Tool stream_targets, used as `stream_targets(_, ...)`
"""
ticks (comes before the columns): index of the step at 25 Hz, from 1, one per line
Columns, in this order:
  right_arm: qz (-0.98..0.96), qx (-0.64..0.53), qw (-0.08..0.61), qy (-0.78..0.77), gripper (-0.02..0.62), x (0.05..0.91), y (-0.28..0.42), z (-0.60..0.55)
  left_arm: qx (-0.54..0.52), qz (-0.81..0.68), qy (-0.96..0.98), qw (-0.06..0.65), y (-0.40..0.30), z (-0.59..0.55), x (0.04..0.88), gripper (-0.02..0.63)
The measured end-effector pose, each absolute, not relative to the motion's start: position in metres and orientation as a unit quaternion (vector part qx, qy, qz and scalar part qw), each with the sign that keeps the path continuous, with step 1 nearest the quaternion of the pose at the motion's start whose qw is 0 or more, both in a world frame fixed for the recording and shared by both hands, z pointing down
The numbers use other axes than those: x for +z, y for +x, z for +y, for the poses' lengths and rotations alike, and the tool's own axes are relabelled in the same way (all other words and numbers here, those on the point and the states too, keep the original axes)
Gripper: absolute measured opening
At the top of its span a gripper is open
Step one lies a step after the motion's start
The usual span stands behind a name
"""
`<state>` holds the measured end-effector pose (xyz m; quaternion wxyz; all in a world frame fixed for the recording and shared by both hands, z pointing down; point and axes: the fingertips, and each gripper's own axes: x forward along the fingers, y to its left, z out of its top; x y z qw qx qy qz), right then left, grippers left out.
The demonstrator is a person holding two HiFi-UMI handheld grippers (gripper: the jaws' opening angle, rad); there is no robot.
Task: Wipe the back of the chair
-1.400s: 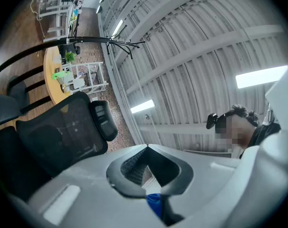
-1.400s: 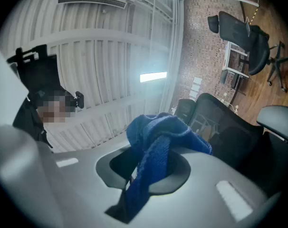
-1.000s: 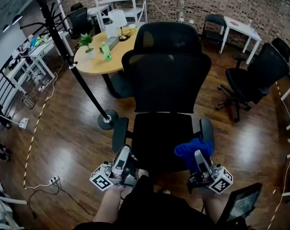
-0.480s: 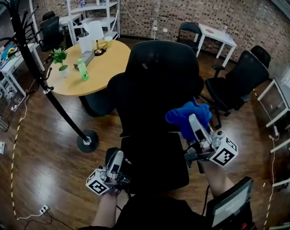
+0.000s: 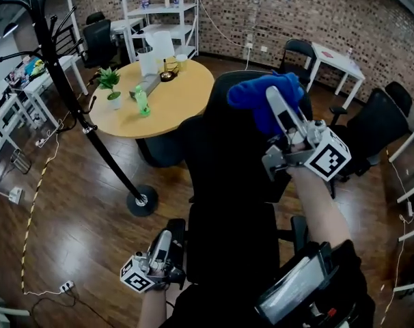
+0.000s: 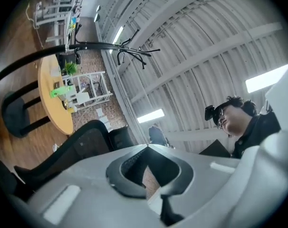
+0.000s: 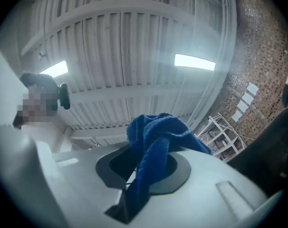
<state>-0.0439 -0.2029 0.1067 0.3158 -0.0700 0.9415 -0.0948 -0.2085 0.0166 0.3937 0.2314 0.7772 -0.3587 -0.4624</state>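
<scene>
A black office chair faces away from me in the head view, with its back point(image 5: 221, 149) upright above the seat point(image 5: 227, 244). My right gripper point(image 5: 275, 104) is raised to the top of the chair back and is shut on a bunched blue cloth point(image 5: 258, 91). That cloth covers most of the headrest. In the right gripper view the blue cloth point(image 7: 153, 137) hangs out between the jaws. My left gripper point(image 5: 164, 241) stays low by the seat's left edge, shut with nothing in it. The left gripper view shows the chair point(image 6: 87, 137) dark at lower left.
A round wooden table point(image 5: 173, 108) with a potted plant point(image 5: 110, 80) and a green bottle point(image 5: 141, 101) stands behind the chair. A black coat stand point(image 5: 77, 101) rises at the left. Another black chair point(image 5: 378, 125) and a white table point(image 5: 337, 57) are at the right.
My right gripper has lifted the blue cloth from seat level up to the top of the chair back. The left gripper has stayed low beside the seat.
</scene>
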Motion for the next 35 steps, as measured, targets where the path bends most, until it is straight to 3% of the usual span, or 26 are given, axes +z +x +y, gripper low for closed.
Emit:
stream_targets(4, 0.948, -0.078, 0.307, -0.015, 0.06, 0.092, -0.091, -0.233, -0.493, -0.394, 0.749, 0.202, -0.236, 0.029, 0.394, -0.008)
stream_targets(10, 0.938, -0.234, 0.217, -0.137, 0.06, 0.201, -0.13, -0.346, -0.504, -0.425, 0.728, 0.187, -0.245, 0.044, 0.398, -0.008)
stream_targets(17, 0.933, -0.198, 0.173, -0.244, 0.06, 0.229, -0.079, -0.383, -0.494, -0.419, 0.737, 0.192, -0.25, 0.029, 0.398, -0.008)
stream_targets(35, 0.875, -0.126, 0.184, -0.431, 0.06, 0.225, 0.139, -0.363, -0.454, -0.281, 0.802, 0.268, -0.154, -0.053, 0.391, -0.008)
